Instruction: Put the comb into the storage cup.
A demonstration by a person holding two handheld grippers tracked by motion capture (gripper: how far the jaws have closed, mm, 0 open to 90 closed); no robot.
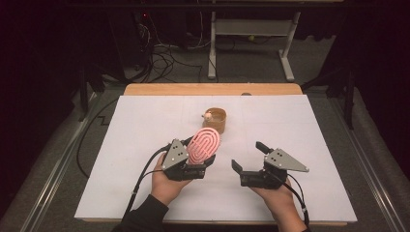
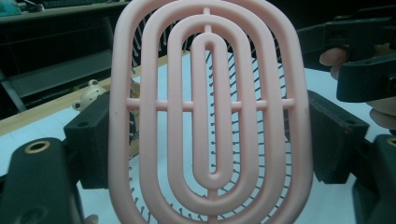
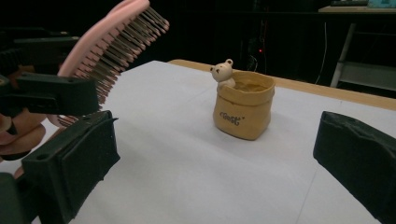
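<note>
Brush (image 1: 203, 145): pink, clamped upright in left tongs (image 1: 205, 153), raised over counter (image 1: 145, 125)
Right tongs (image 1: 247, 157): wide open, empty, just beside brush
Pot (image 1: 215, 120): tan, beyond brush, apart

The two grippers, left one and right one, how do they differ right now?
The left gripper is shut on the pink hairbrush, its jaws pressing the brush's two edges; the right gripper holds nothing, its jaws wide open. The left gripper sits closer to the tan bear pot, while the right gripper sits farther to the side over bare white table. Both are black, hand-held and carry a grey three-cornered plate.
</note>
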